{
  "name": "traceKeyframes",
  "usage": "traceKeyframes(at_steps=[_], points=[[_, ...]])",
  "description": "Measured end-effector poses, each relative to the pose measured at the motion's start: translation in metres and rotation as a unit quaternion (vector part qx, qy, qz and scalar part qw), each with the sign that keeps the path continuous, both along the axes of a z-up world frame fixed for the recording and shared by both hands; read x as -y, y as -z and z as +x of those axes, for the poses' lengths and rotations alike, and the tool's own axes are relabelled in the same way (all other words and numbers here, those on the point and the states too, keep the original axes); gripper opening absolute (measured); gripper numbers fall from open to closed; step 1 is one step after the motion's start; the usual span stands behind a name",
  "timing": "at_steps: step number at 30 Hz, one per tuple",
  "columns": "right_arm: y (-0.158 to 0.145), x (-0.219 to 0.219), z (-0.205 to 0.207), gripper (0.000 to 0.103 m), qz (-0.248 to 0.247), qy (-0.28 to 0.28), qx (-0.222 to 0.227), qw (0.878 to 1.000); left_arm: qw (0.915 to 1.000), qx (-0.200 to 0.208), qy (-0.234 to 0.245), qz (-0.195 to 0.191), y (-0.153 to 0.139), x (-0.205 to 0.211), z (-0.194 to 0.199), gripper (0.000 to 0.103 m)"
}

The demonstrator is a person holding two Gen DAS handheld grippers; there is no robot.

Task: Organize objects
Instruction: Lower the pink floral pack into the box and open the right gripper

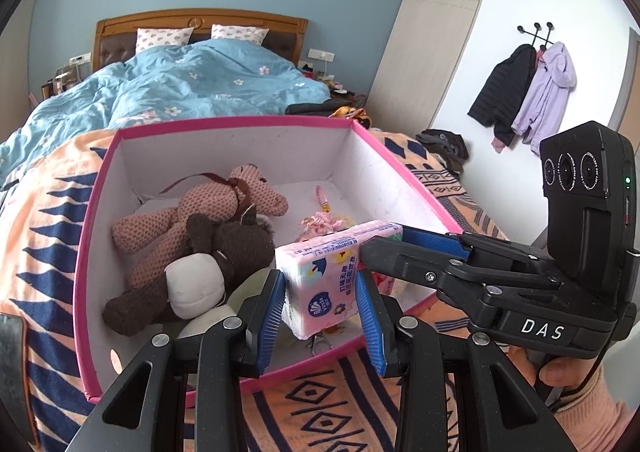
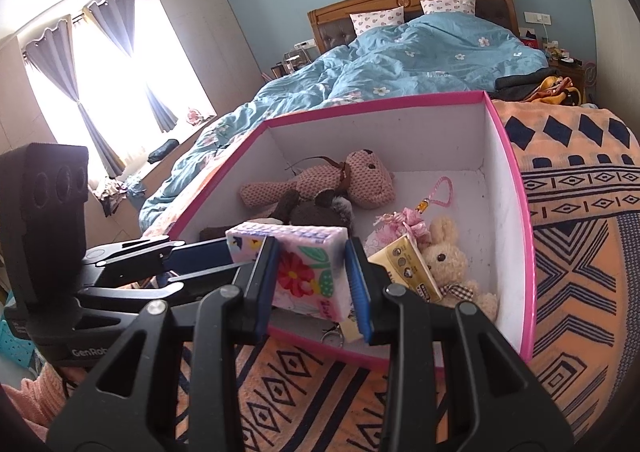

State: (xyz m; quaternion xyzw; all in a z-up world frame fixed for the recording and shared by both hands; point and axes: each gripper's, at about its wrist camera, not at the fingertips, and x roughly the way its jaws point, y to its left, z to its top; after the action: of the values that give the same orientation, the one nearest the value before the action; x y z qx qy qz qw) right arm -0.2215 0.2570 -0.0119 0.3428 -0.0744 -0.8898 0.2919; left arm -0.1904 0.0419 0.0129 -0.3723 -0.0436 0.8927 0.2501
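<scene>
A pink tissue pack hangs over the near part of a pink-rimmed white box. My left gripper is shut on its near end, blue pads on both sides. My right gripper reaches in from the right and is shut on its far end. In the right wrist view the same tissue pack shows a red flower print between my right gripper pads, with my left gripper clamped on its left end. The box holds a pink knitted bear, a brown plush and a cream bunny.
The box rests on an orange and navy patterned blanket at the foot of a bed with a blue floral duvet. A yellow pack and a pink strap charm lie in the box. Coats hang on the right wall.
</scene>
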Motion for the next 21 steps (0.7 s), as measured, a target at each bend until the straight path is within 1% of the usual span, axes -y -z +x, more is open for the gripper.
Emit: traceKeyframes(at_steps=[1,2,4,5,6,8,9,11,12,13,14,15,16,17,18,19,20,21], points=[[0.002,0.001,0.000,0.037,0.008,0.004,-0.001,1.000,1.0000,0.000,-0.002,-0.002,0.001,0.000,0.000,0.036],[0.003,0.002,-0.001,0.037,0.017,0.011,-0.004,1.000,1.0000,0.001,-0.004,-0.006,0.003,0.000,-0.001,0.039],[0.005,0.001,0.000,0.037,0.026,0.020,-0.008,0.999,0.9998,-0.006,-0.012,-0.016,0.004,0.000,0.002,0.046],[0.006,0.001,0.001,0.038,0.029,0.020,-0.010,0.999,0.9997,-0.009,-0.014,-0.017,0.004,0.001,0.004,0.053],[0.006,0.001,0.004,0.039,0.032,0.021,-0.013,0.999,0.9997,-0.013,-0.016,-0.016,0.004,0.002,0.007,0.058],[0.005,-0.001,0.010,0.046,0.037,0.027,-0.023,0.999,0.9995,-0.021,-0.019,-0.013,0.002,0.005,0.012,0.064],[0.004,-0.003,0.013,0.048,0.036,0.027,-0.028,0.999,0.9994,-0.026,-0.023,-0.011,0.000,0.007,0.015,0.069],[0.002,-0.007,0.022,0.050,0.031,0.024,-0.038,0.999,0.9989,-0.038,-0.026,-0.008,-0.002,0.011,0.023,0.075],[0.000,-0.008,0.026,0.051,0.030,0.023,-0.043,0.998,0.9985,-0.045,-0.029,-0.009,-0.003,0.012,0.027,0.082],[-0.002,-0.010,0.032,0.056,0.028,0.021,-0.049,0.998,0.9980,-0.053,-0.032,-0.010,-0.004,0.014,0.032,0.085],[-0.004,-0.011,0.040,0.061,0.026,0.018,-0.057,0.998,0.9974,-0.063,-0.034,-0.011,-0.005,0.016,0.038,0.087],[-0.005,-0.012,0.046,0.063,0.025,0.016,-0.065,0.997,0.9966,-0.072,-0.039,-0.013,-0.006,0.017,0.045,0.087],[-0.007,-0.013,0.053,0.068,0.024,0.014,-0.074,0.997,0.9960,-0.077,-0.041,-0.015,-0.007,0.018,0.051,0.087],[-0.007,-0.014,0.061,0.074,0.025,0.013,-0.083,0.996,0.9959,-0.080,-0.042,-0.014,-0.007,0.019,0.059,0.093],[-0.007,-0.014,0.069,0.078,0.027,0.013,-0.091,0.995,0.9956,-0.081,-0.044,-0.014,-0.006,0.019,0.063,0.100],[-0.007,-0.015,0.076,0.085,0.029,0.015,-0.100,0.994,0.9946,-0.088,-0.053,-0.015,-0.005,0.020,0.071,0.103],[-0.006,-0.017,0.083,0.091,0.029,0.017,-0.108,0.994,0.9938,-0.094,-0.059,-0.016,-0.004,0.021,0.076,0.103],[-0.004,-0.018,0.090,0.095,0.029,0.016,-0.113,0.993,0.9933,-0.095,-0.062,-0.019,-0.002,0.022,0.082,0.103]])
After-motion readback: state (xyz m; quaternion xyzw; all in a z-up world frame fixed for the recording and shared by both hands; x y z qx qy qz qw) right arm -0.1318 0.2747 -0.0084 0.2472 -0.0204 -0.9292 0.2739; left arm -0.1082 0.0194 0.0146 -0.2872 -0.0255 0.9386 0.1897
